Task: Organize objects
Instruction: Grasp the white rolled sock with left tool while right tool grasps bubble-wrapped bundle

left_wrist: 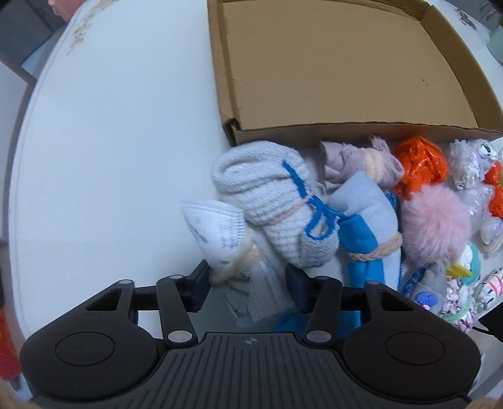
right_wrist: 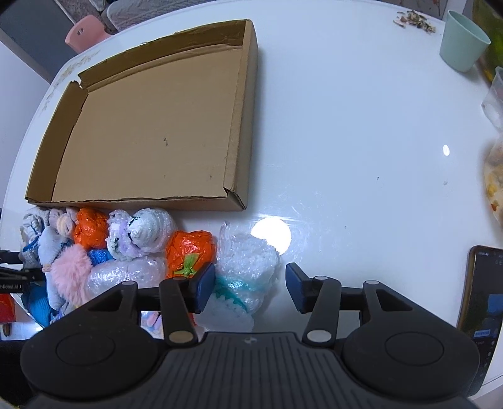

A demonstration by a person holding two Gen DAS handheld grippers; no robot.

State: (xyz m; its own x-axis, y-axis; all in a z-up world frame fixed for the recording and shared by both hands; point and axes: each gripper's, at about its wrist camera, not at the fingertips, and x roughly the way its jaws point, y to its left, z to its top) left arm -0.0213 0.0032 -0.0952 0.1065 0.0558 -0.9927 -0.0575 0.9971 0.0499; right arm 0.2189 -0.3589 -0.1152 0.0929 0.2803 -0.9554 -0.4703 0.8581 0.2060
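Pointing down at the white table (left_wrist: 110,157), my left gripper (left_wrist: 248,283) is shut on a white sock bundle (left_wrist: 220,226) with grey marks and a cream band; its loose end fills the gap between the pads. My right gripper (right_wrist: 250,288) stands open over a plastic-wrapped white and teal crochet piece (right_wrist: 248,264). The left pad touches the wrap, and a strip of table shows beside the right pad. An empty, shallow cardboard box (left_wrist: 345,130) (right_wrist: 141,203) lies just behind the heap of bundles.
The heap holds a grey knit bundle with blue yarn (left_wrist: 267,195), a blue-and-white sock (left_wrist: 364,226), a pink pompom (left_wrist: 433,226) and orange wrapped balls (right_wrist: 188,248). A mint cup (right_wrist: 462,41) and crumbs (right_wrist: 415,19) sit far right, a phone (right_wrist: 481,299) near right.
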